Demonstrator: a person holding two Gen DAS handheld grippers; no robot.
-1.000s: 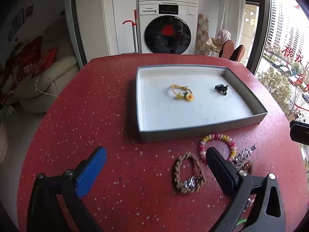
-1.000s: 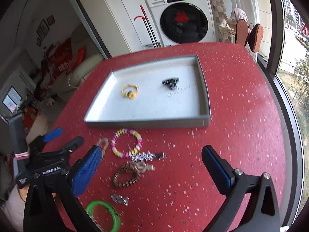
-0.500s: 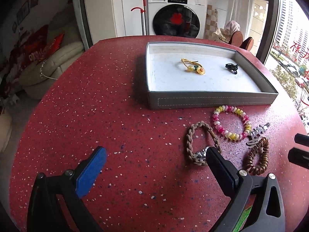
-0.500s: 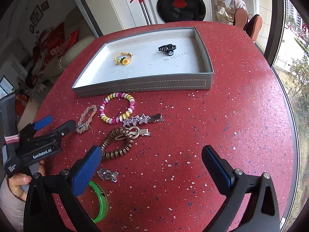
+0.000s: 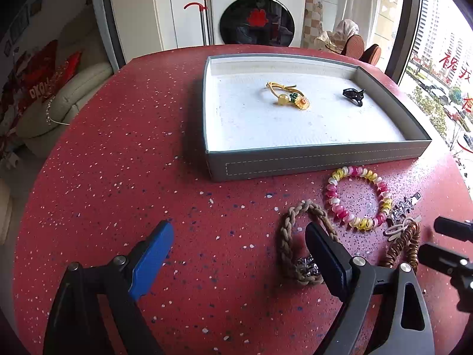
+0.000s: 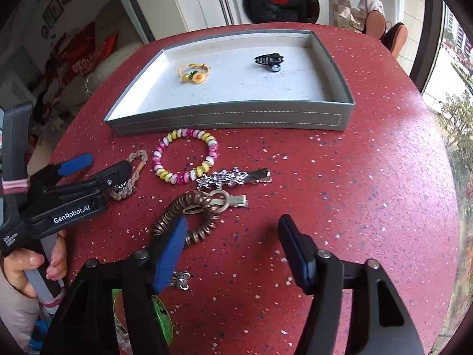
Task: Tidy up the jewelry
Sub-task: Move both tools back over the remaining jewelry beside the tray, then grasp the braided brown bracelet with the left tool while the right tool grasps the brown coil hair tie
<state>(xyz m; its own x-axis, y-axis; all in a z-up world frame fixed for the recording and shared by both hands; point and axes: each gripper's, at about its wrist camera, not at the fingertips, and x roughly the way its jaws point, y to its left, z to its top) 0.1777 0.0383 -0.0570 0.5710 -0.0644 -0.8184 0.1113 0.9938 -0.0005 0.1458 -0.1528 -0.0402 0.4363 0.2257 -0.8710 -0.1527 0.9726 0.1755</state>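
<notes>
The left claw hangs wide open and empty beside the braided bracelet on the red surface. The right claw, its jaws just narrowed, stays open over bare surface beside the coiled bracelet, gripping nothing. The tray sits beyond.

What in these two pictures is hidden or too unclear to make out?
- Green bangle, right wrist view: mostly behind the right gripper; its printing is unreadable.
- Braided bracelet, left wrist view: its near side is covered by a finger of the left gripper.
- Brown coil bracelet, left wrist view: partly hidden behind gripper fingers.
</notes>
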